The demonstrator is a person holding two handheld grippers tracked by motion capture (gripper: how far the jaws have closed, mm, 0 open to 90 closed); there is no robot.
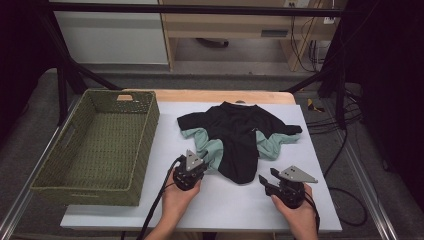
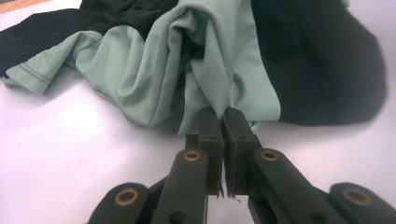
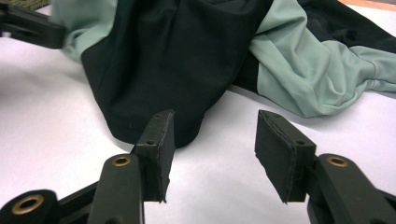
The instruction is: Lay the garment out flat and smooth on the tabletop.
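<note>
My left gripper (image 2: 223,122) is pinching a fold of the pale green fabric at the near edge of the shirt (image 1: 239,140), its jaws pressed together on the cloth with almost no gap between them, as the left gripper view is showing. My right gripper (image 3: 214,135) is standing spread, nothing between its jaws, its tips pointing at the black hem and resting just short of it (not touching, as far as I am able to judge). The shirt, black with green sleeves, is lying crumpled on the white table cover (image 1: 165,200), roughly at its middle, one sleeve bunched toward my left gripper and the other trailing off to the right. The woven green basket (image 1: 132,150) is sitting to the left of the shirt, holding nothing I can see. I am judging the work as barely begun: one grip is secured, the second is not yet taken, and the shirt is neither flattened, folded nor moved to the basket.
</note>
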